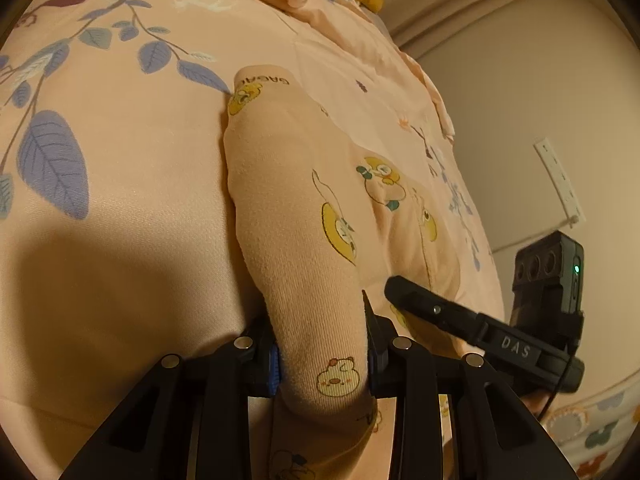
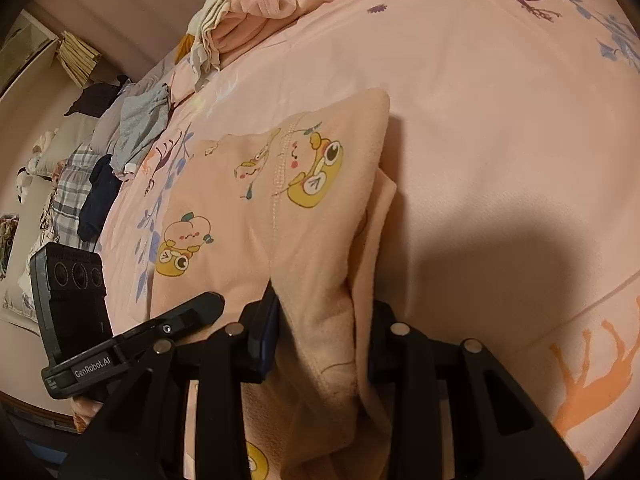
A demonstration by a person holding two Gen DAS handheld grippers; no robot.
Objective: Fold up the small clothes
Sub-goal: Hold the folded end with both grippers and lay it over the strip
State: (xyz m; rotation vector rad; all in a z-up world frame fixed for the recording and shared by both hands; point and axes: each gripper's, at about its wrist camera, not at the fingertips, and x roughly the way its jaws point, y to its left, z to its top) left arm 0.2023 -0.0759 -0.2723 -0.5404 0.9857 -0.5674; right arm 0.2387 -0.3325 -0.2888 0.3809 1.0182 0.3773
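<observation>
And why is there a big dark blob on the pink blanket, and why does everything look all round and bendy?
Left wrist view: the dark patch is a shadow on the bedspread, left of the left gripper clamped on the peach garment. Right wrist view: a similar shadow falls right of the right gripper. Both views: the fisheye lens bends edges and blackens corners; the light is dim and warm.

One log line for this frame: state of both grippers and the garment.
left gripper: shut on peach cartoon-print garment | right gripper: shut on same garment, bunched | garment partly on floral bedsheet | fold unfinished
</observation>
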